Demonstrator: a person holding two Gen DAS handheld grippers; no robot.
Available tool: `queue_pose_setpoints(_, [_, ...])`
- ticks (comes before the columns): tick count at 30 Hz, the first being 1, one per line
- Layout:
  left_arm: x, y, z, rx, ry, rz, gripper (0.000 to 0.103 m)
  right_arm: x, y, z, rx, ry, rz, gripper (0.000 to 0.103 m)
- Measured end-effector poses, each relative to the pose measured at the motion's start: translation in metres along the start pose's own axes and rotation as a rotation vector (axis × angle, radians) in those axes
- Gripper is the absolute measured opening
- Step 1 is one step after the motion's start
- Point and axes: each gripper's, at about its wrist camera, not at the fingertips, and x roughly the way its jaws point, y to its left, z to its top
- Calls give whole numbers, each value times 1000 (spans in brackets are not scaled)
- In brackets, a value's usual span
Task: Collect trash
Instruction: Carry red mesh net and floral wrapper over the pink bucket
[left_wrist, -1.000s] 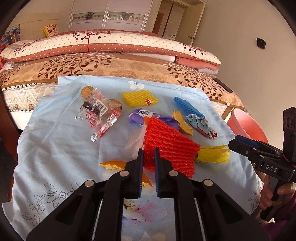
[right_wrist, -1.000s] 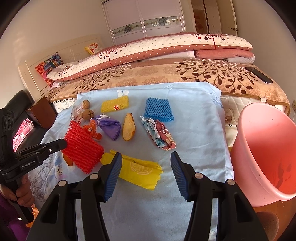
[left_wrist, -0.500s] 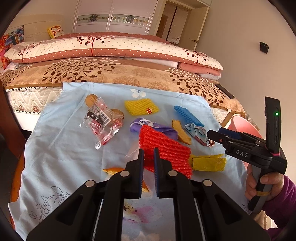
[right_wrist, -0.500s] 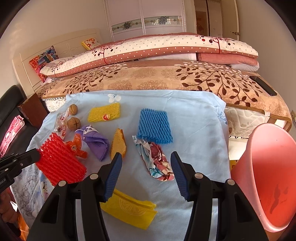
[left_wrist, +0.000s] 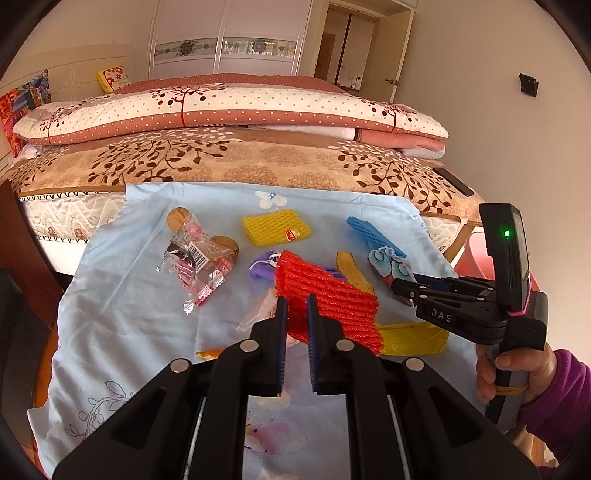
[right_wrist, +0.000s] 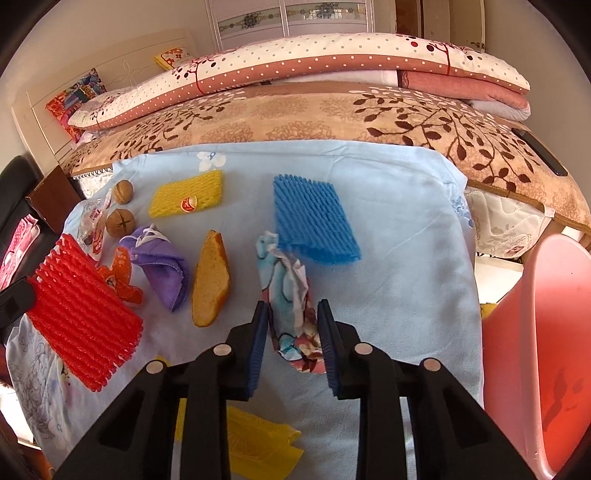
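Nearest in the left wrist view, the left gripper (left_wrist: 295, 314) clamps its jaws on the near edge of a red foam fruit net (left_wrist: 328, 299), which hangs lifted above the pale blue cloth (left_wrist: 122, 325) that serves as the landmark here. Under the net, on the cloth's near part, lie a scrap of orange peel (left_wrist: 207, 354) and a yellow wrapper (left_wrist: 413, 338).

Close by on the right, a hand (left_wrist: 513, 373) in a purple sleeve (left_wrist: 561, 391) carries the right gripper (right_wrist: 291, 321). Its jaws have just been closing, and they now flank a crumpled floral wrapper (right_wrist: 291, 295) lying at the cloth's middle; whether the pads already press on it I cannot tell.

Left of that wrapper on the cloth sits a slice of bread (right_wrist: 211, 278), then a purple cloth pouch (right_wrist: 162, 266) and an orange wrapper (right_wrist: 123, 275). Just beyond the floral wrapper lies a blue foam net (right_wrist: 314, 218). Toward the cloth's far left are 2 walnuts (right_wrist: 119, 220) beside a clear snack wrapper (left_wrist: 195, 258), and a yellow foam net (right_wrist: 188, 197) with a red sticker lies near the far edge.

Off the cloth's right edge stands a pink bucket (right_wrist: 535, 332). Behind the cloth stretches a bed (right_wrist: 332, 110) with a leaf-patterned cover and a folded, dotted quilt (left_wrist: 221, 107).
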Motion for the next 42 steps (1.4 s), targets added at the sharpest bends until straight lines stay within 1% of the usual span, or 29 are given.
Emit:
queue_pose_setpoints(4, [-2, -8, 4, 12, -16, 2, 10, -15, 1, -5, 6, -27, 29, 23])
queue_pose_setpoints(8, [-5, -17, 9, 29, -35, 4, 10, -33, 0, -11, 39, -54, 66, 23])
queue_pose_setpoints(17, [-11, -41, 21, 69, -79, 1, 10, -73, -12, -22, 93, -122, 80, 23])
queue_pose_setpoints(31, [-21, -91, 34, 161, -150, -34, 10, -120, -47, -37, 160, -209, 32, 23])
queue_pose_setpoints(42, [-18, -143, 42, 247, -180, -96, 10, -147, -91, -52, 238, -259, -35, 23])
